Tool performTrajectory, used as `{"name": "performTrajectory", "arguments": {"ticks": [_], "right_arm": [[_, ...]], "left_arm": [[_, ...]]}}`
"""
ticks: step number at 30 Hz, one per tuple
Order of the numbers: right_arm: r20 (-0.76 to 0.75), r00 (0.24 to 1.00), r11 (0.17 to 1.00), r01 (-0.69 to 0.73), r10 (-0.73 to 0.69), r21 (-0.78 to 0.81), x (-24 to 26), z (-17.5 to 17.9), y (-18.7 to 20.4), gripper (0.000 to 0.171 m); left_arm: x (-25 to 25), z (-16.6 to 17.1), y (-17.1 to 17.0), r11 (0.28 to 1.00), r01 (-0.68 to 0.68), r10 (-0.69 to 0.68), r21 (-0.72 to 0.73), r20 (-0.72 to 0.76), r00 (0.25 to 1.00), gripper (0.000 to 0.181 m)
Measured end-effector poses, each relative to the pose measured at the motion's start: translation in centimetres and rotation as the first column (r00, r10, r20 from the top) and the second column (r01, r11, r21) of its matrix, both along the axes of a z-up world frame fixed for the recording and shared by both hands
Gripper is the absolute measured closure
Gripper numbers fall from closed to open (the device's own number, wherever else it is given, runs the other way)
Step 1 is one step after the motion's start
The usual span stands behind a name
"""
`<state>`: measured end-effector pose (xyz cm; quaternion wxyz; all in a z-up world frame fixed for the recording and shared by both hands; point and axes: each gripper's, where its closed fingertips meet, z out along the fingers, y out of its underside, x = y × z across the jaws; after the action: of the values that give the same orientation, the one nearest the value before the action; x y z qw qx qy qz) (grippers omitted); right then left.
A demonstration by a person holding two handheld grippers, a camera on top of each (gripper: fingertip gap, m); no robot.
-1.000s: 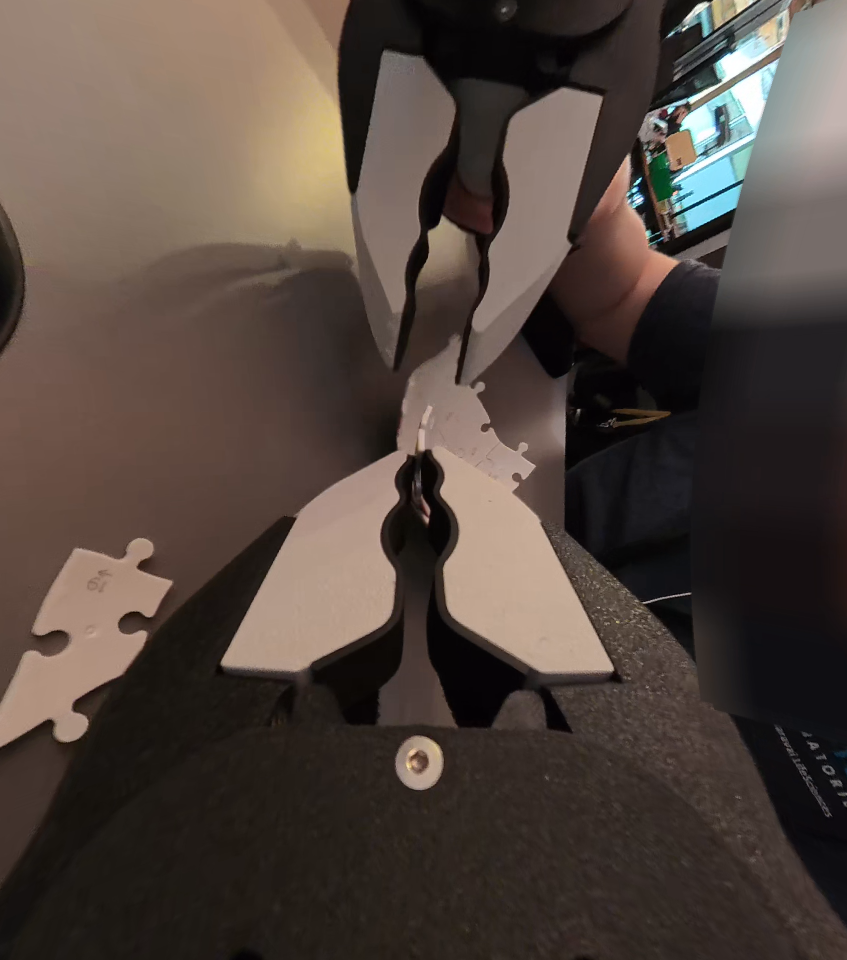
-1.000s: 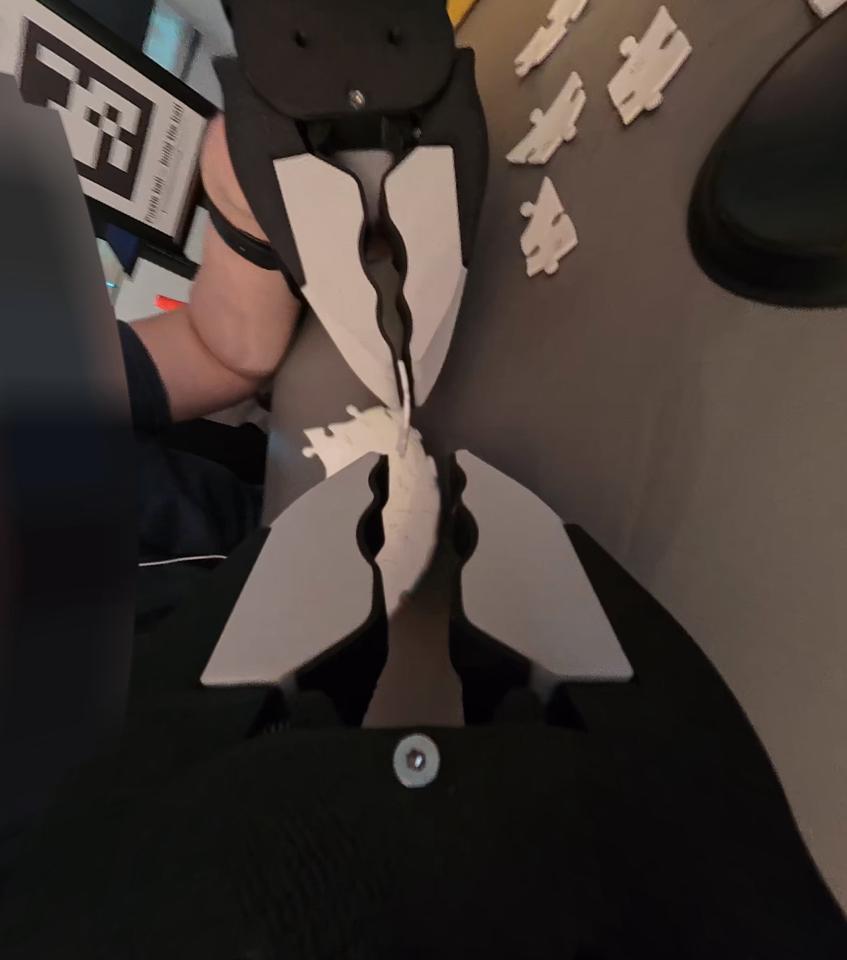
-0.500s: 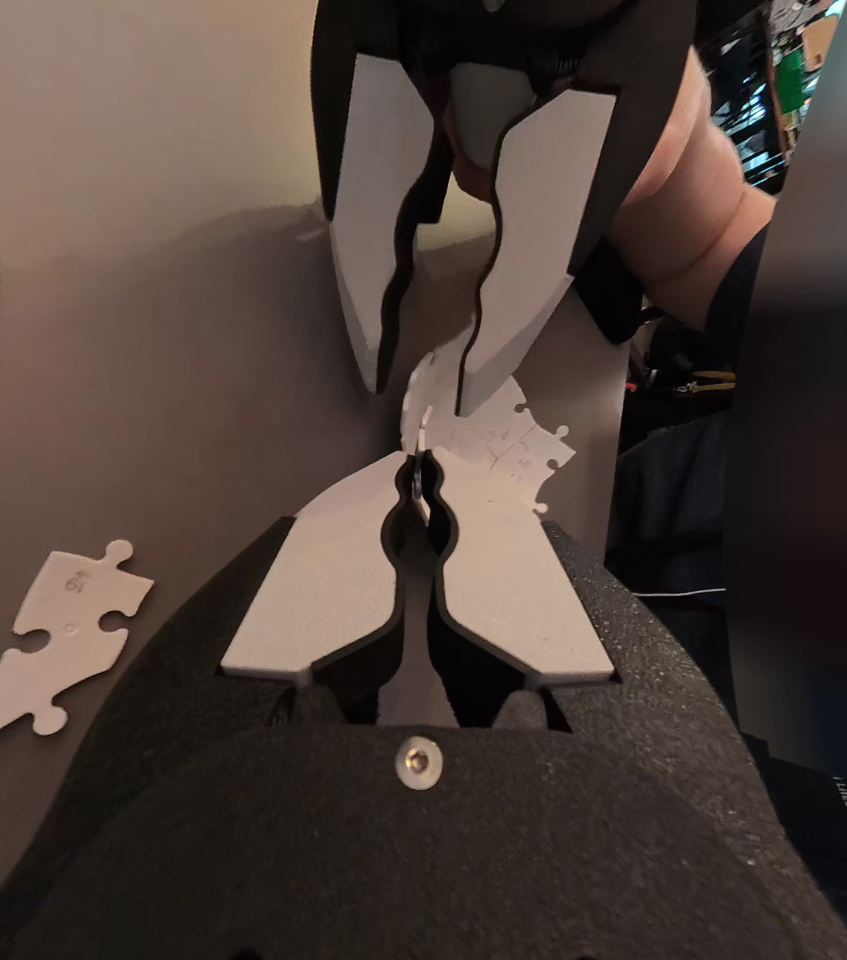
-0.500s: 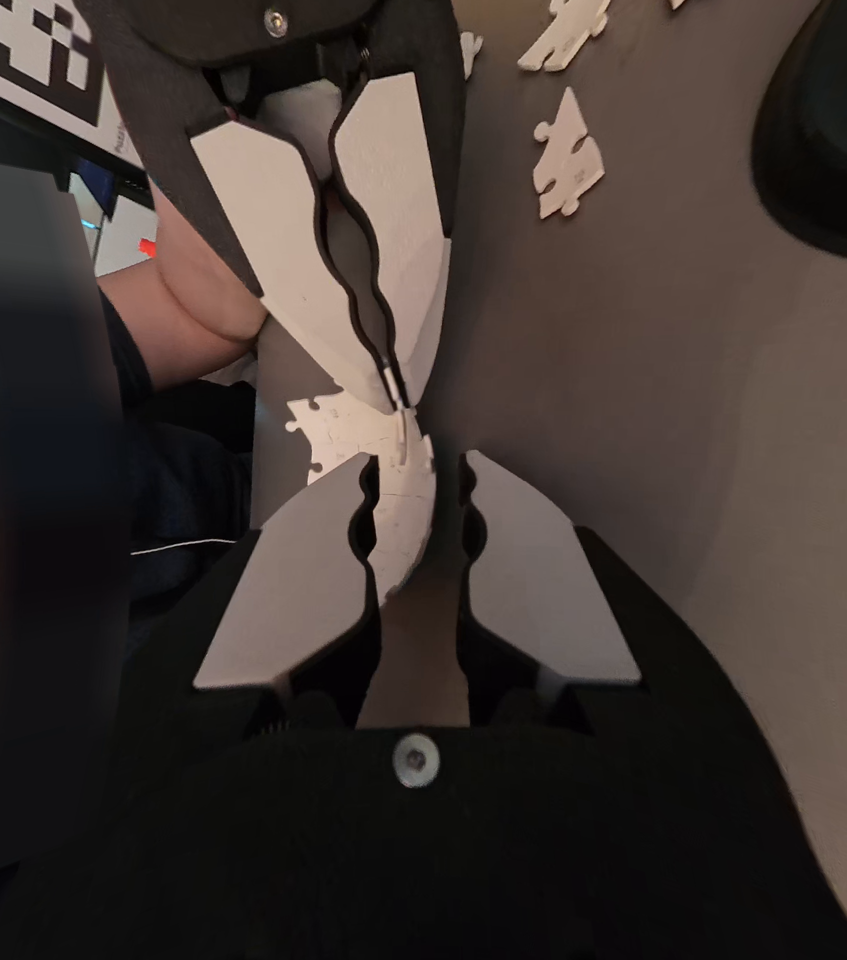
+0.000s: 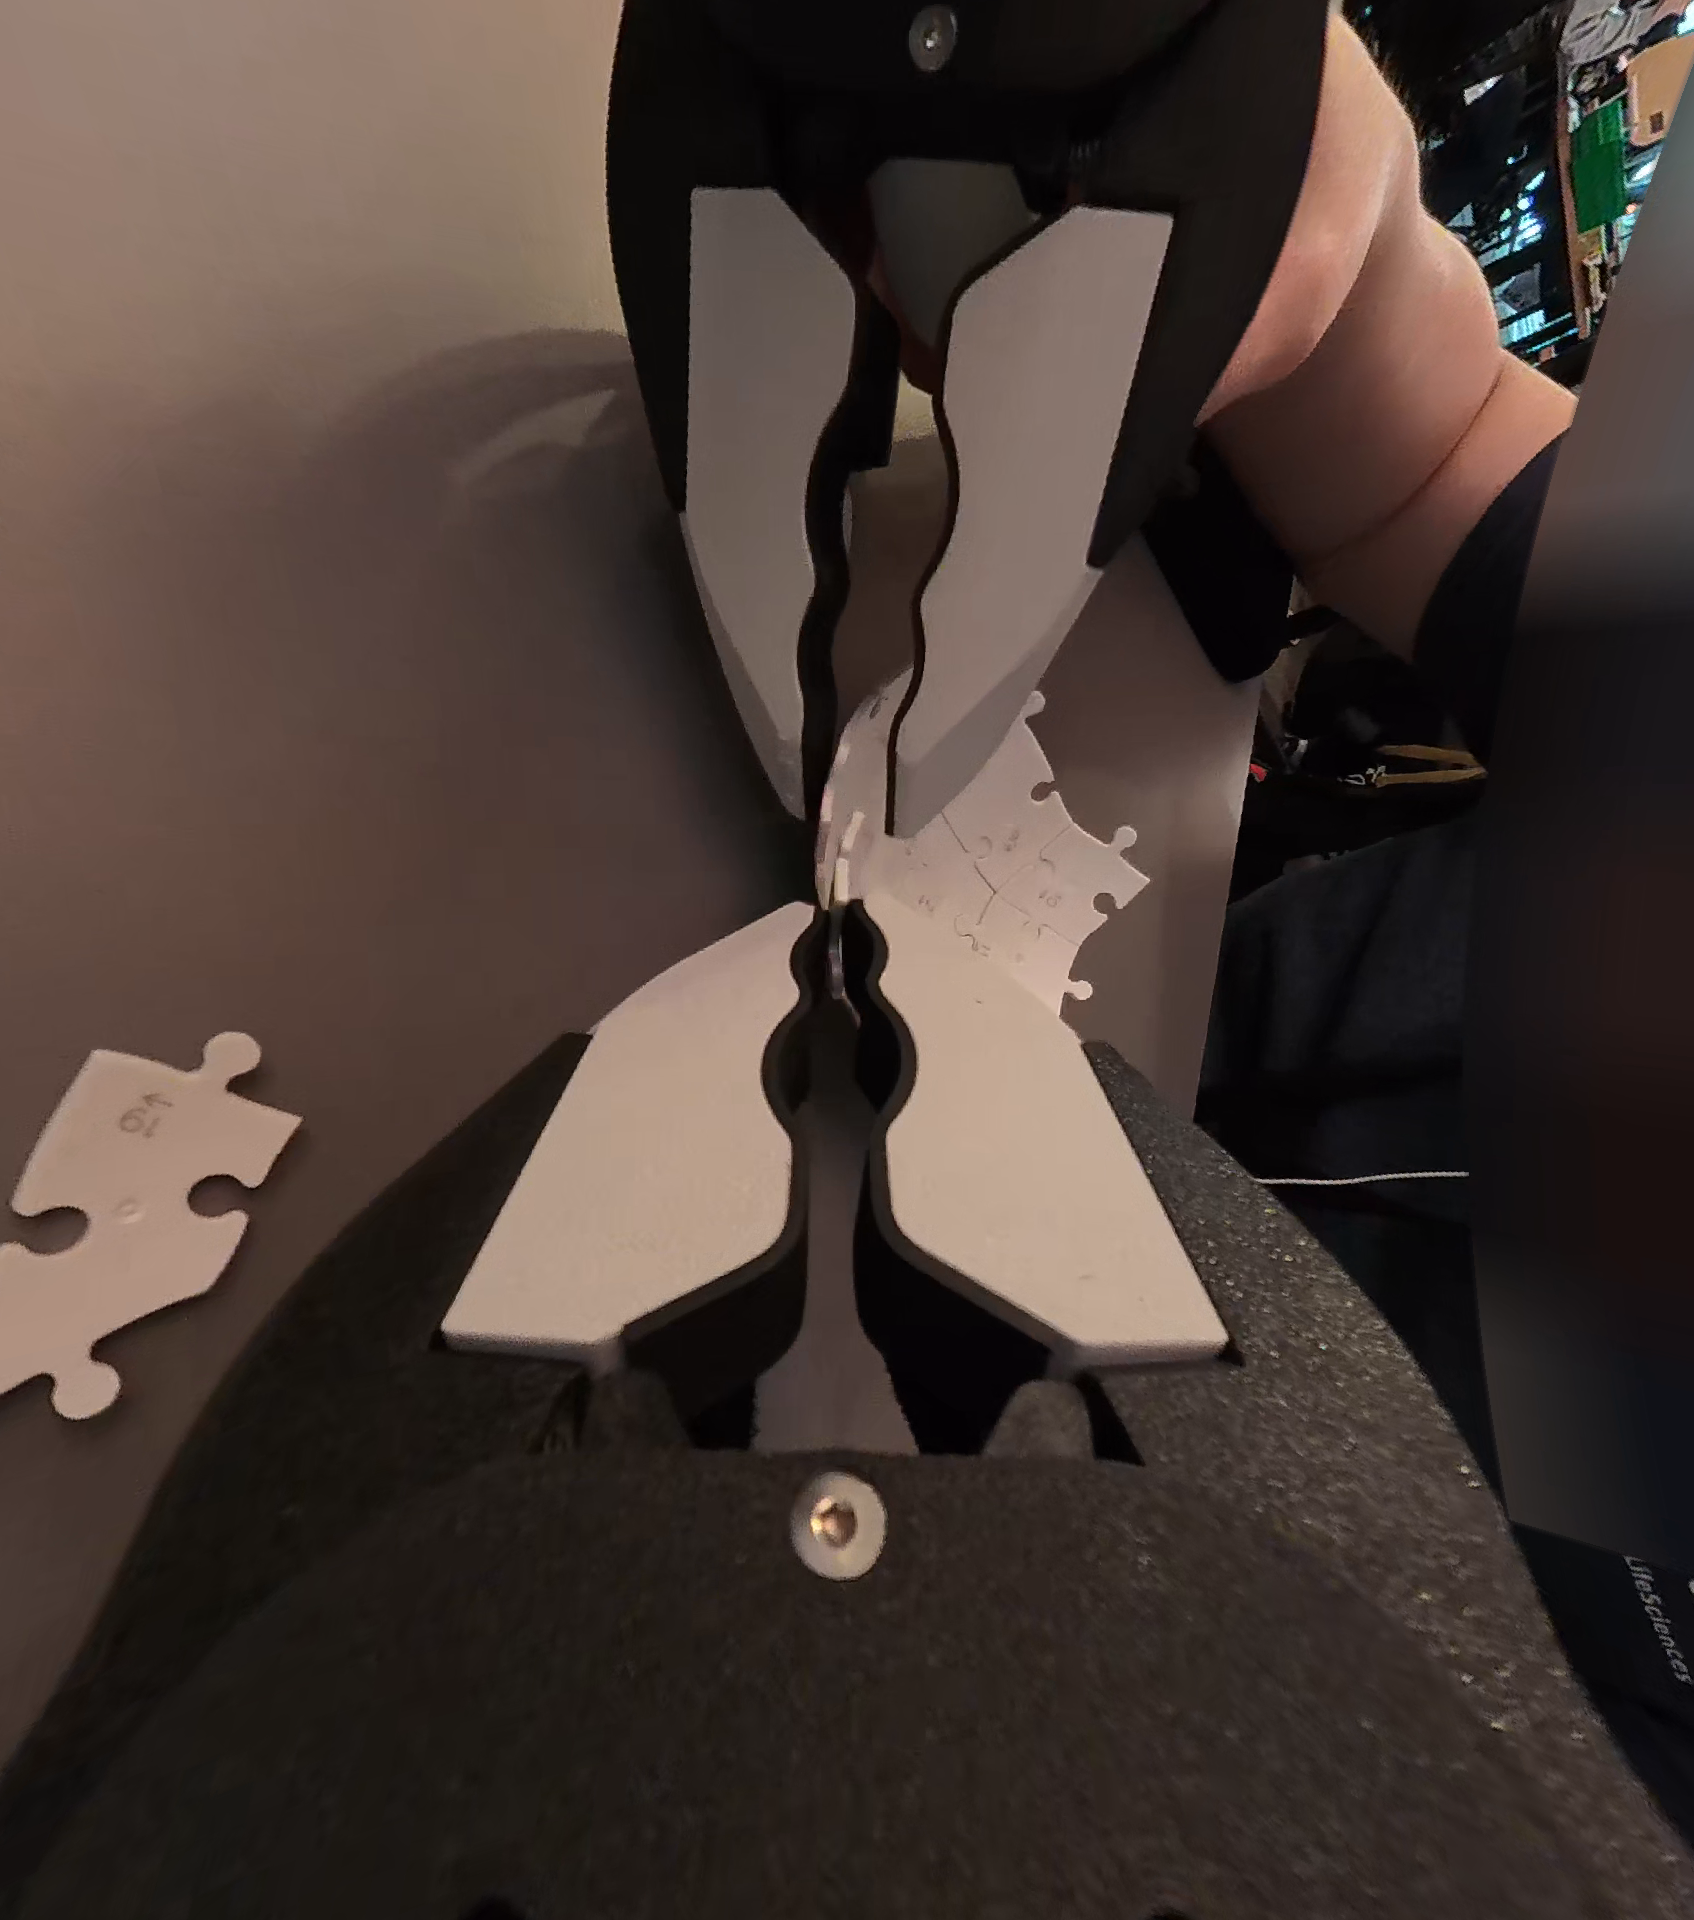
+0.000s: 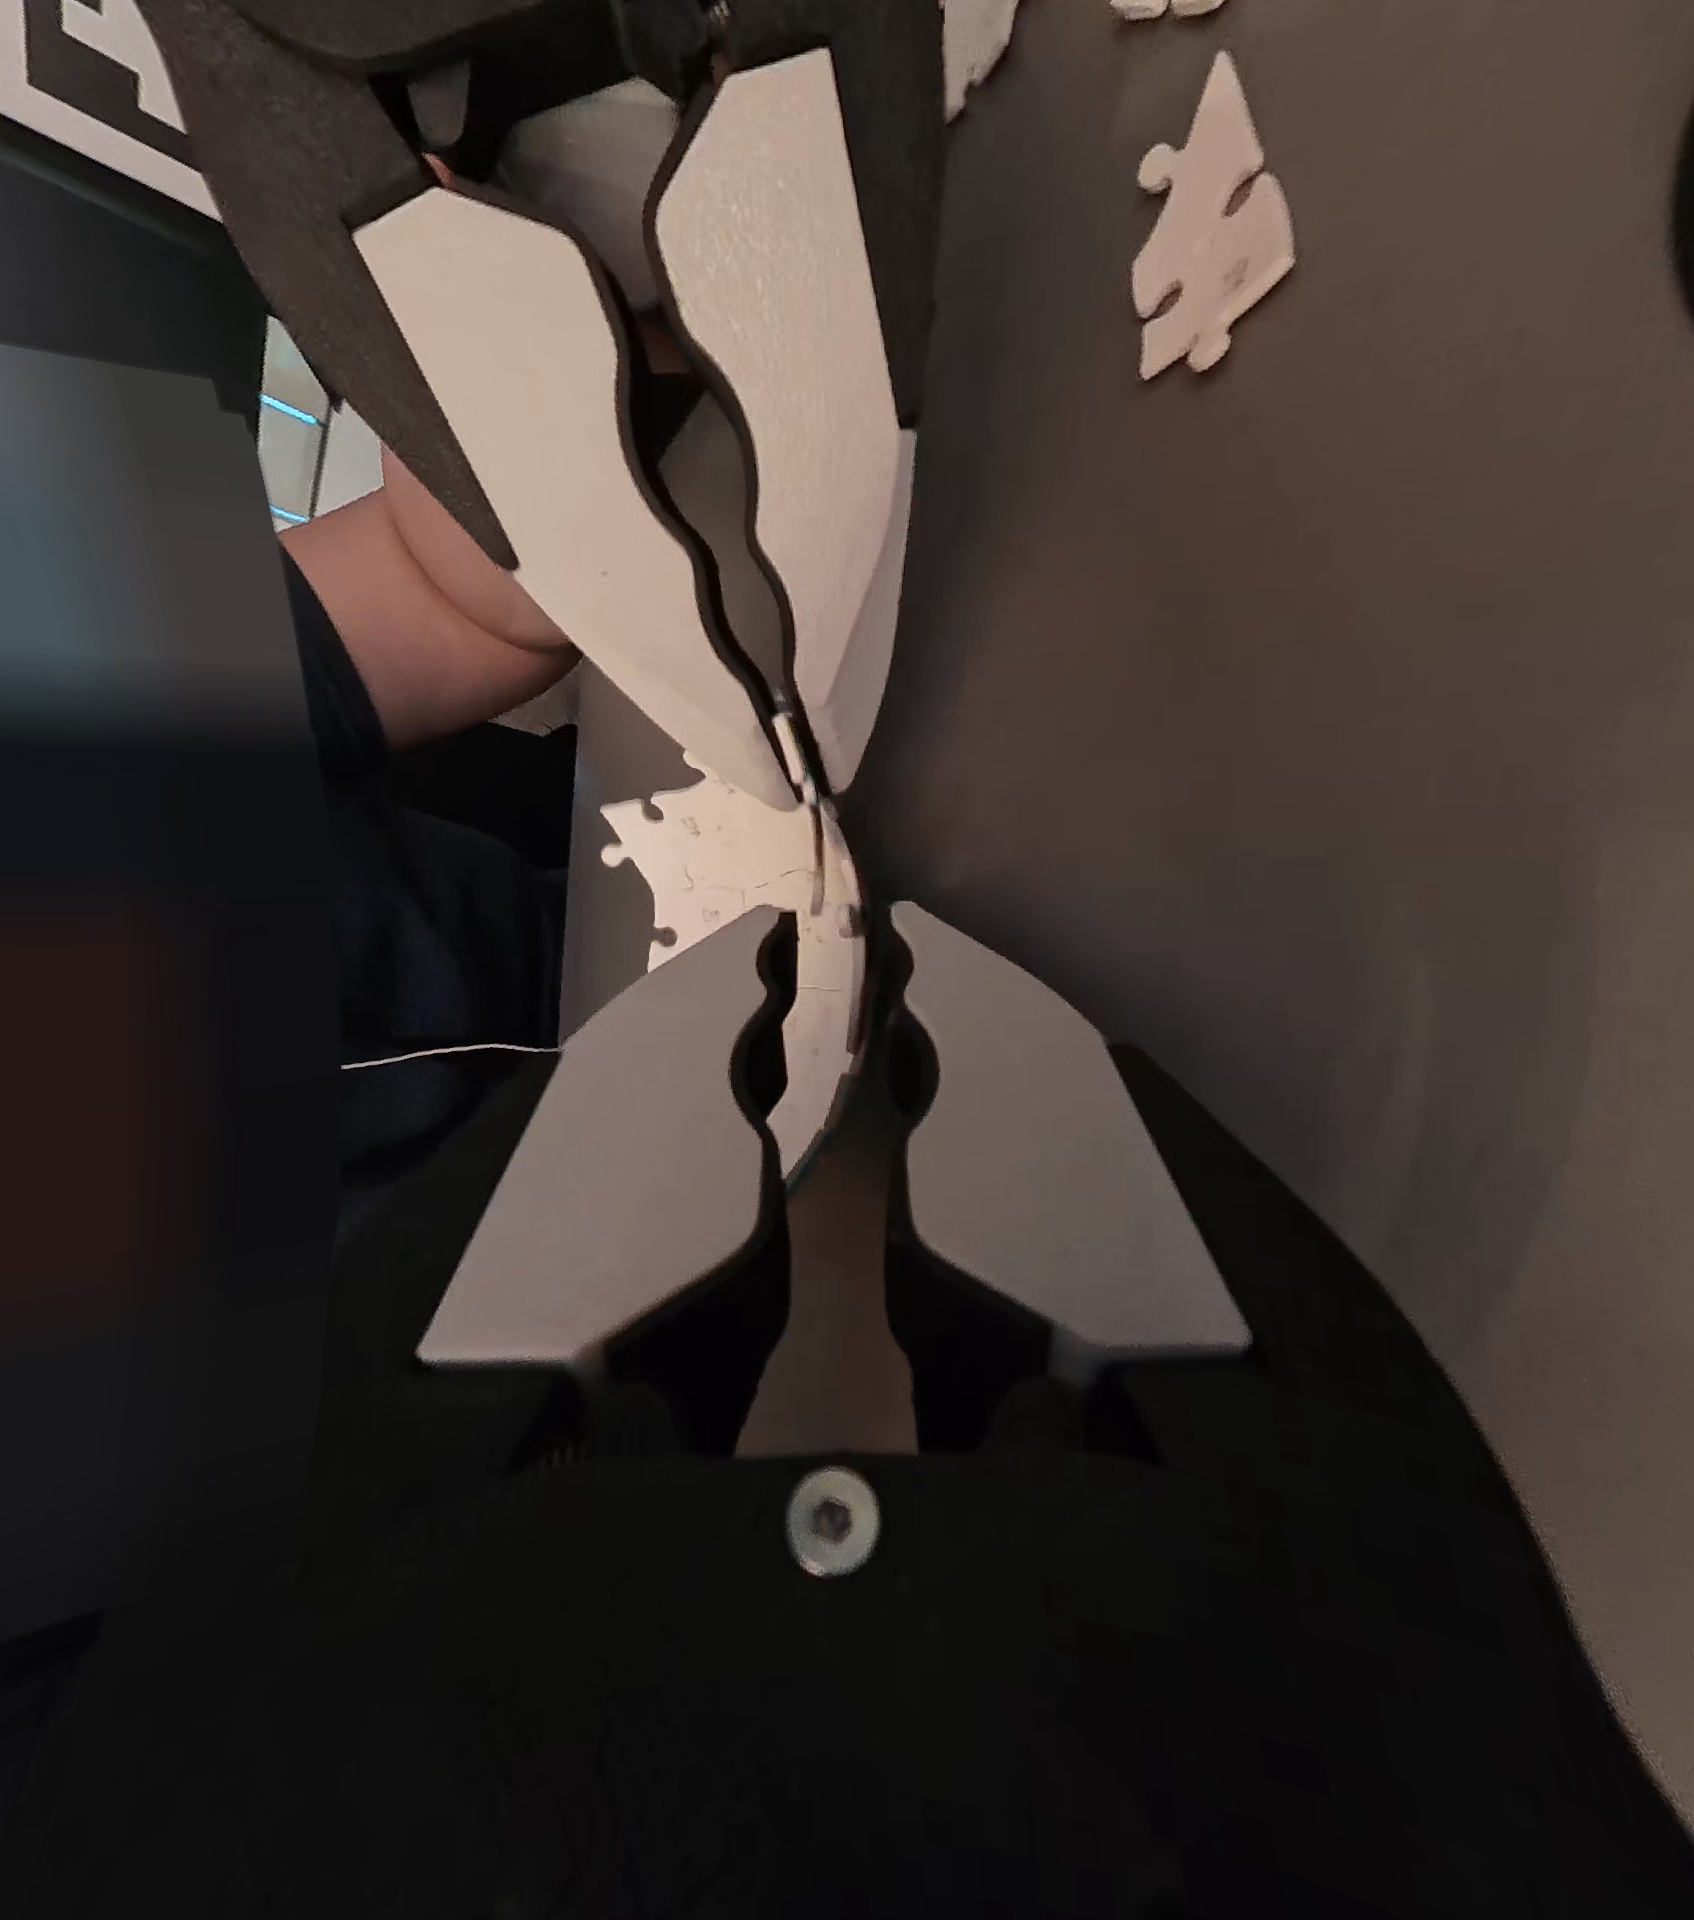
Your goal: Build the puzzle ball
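Left tool (image 5: 838, 920) is pinched tight on the edge of a single white puzzle piece (image 5: 848, 847), held edge-on just above its tips. Facing it from the far side, the right tool (image 6: 827, 925) has its jaws parted a little, with the curved, partly built puzzle ball section (image 6: 822, 1039) between them; whether both jaws press on it I cannot tell. The single piece meets the rim of that section, whose joined pieces fan out to the right in the left wrist view (image 5: 1019, 883). Both are held up off the grey surface (image 5: 303, 623). Near left, a loose piece (image 5: 110, 1226) lies flat on it.
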<state>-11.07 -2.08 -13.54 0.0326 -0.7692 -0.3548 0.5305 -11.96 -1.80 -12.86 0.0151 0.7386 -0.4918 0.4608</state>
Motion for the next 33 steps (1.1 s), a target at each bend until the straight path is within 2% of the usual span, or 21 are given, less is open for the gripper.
{"name": "performTrajectory", "arguments": {"ticks": [7,12,15,33], "right_arm": [[-0.023,0.999,0.999,0.044,-0.044,0.007,0.2,0.5,0.9,0.154],[-0.006,1.0,1.0,0.005,-0.005,0.001,0.0,0.4,0.9,0.154],[0.005,1.0,1.0,-0.016,0.016,-0.01,0.2,0.5,0.6,0.164],[0.04,0.996,0.996,-0.079,0.081,-0.041,-0.2,-0.7,-0.1,0.156]], "left_arm": [[-0.1,-0.6,0.3,0.999,-0.023,0.024,0.031,-0.044,0.999,0.179],[-0.2,-0.7,0.4,0.999,-0.028,0.03,0.035,-0.057,0.998,0.179],[-0.1,-0.5,0.3,0.999,-0.032,0.033,0.019,-0.054,0.998,0.179],[-0.2,-1.1,0.3,0.998,-0.006,0.011,0.066,-0.078,0.997,0.179]]}}
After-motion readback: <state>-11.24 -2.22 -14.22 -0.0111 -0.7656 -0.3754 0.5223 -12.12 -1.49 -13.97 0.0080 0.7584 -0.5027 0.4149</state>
